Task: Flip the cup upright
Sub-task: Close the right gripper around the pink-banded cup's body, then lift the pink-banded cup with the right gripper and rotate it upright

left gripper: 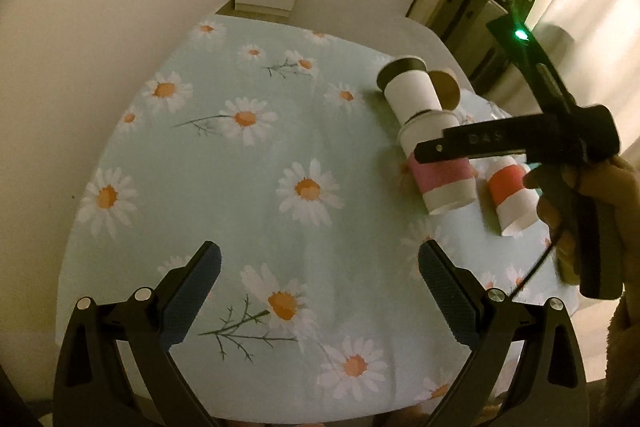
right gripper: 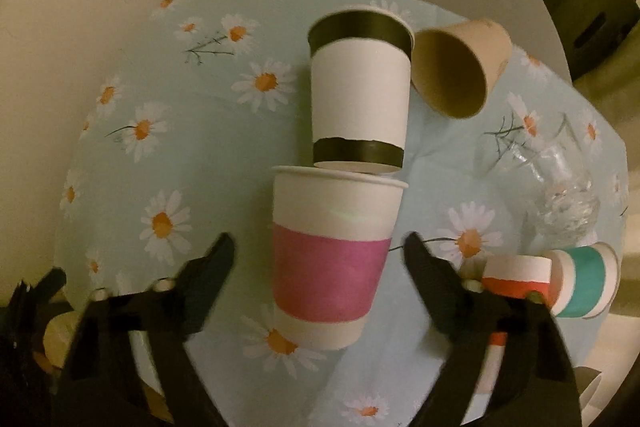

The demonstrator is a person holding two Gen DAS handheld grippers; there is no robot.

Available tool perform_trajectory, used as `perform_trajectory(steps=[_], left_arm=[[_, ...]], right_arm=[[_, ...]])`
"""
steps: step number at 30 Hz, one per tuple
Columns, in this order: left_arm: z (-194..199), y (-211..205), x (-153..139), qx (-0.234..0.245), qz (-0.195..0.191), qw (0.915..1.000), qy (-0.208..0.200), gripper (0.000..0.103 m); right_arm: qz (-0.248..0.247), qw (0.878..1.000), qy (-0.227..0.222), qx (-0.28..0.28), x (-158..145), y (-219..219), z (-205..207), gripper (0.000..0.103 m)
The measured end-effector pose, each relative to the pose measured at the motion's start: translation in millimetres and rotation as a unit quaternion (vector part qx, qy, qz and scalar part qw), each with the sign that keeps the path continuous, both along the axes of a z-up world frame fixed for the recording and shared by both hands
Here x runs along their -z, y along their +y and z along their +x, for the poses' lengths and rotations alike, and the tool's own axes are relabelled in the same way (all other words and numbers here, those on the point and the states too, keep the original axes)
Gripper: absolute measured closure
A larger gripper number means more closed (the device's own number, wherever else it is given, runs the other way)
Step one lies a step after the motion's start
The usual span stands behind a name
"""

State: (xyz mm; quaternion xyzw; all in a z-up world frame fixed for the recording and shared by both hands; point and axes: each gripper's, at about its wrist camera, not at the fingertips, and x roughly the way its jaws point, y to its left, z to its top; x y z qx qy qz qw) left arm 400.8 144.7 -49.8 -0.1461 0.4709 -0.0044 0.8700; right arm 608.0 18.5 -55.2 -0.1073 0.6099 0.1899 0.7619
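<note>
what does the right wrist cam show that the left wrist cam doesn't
Only the right wrist view shows the teal-banded cup, the clear plastic cup and the right gripper with its jaws open on either side of the pink-banded cup. Only the left wrist view shows the left gripper, open over bare cloth. Both show the black-banded cup, brown cup and red-banded cup.

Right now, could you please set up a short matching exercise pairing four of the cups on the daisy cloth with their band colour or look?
Things:
1. Cup between the right gripper fingers
2. Cup just beyond it
3. Cup lying with its mouth open toward the camera
4. Cup at the far right edge

Looks:
A. Teal band
B. Plain brown
C. Pink band
D. Black bands

Pairs: 1-C, 2-D, 3-B, 4-A
</note>
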Motion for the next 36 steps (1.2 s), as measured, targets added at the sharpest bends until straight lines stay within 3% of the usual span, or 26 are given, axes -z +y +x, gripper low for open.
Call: perform_trajectory(steps=[1,10,21,29,36], left_arm=[[-0.8,-2.8,-0.9,0.001,0.006,1.0,-0.001,0.007],[-9.8,-9.4,-5.9,0.008,0.012,0.9999,-0.007,0.007],[-31.5,-8.2,-17.2,0.005,0.007,0.9997,-0.023,0.007],[-42.2,-16.2,-14.0,0.025,0.01,0.9996,-0.013,0.007],[-44.6,-20.5,2.9,0.033,0.027,0.999,0.018,0.007]], right_arm=[[0.001,1.0,0.002,0.004,1.3,-0.7,1.4,0.039],[0.049,0.997,0.04,0.043,-13.7,-31.2,-9.1,0.04],[0.112,0.989,0.082,0.053,-38.2,-52.4,-73.5,0.04],[0.148,0.976,0.116,0.114,-22.0,-72.7,-113.3,0.04],[0.133,0.975,0.111,0.142,5.4,-82.0,-131.5,0.04]])
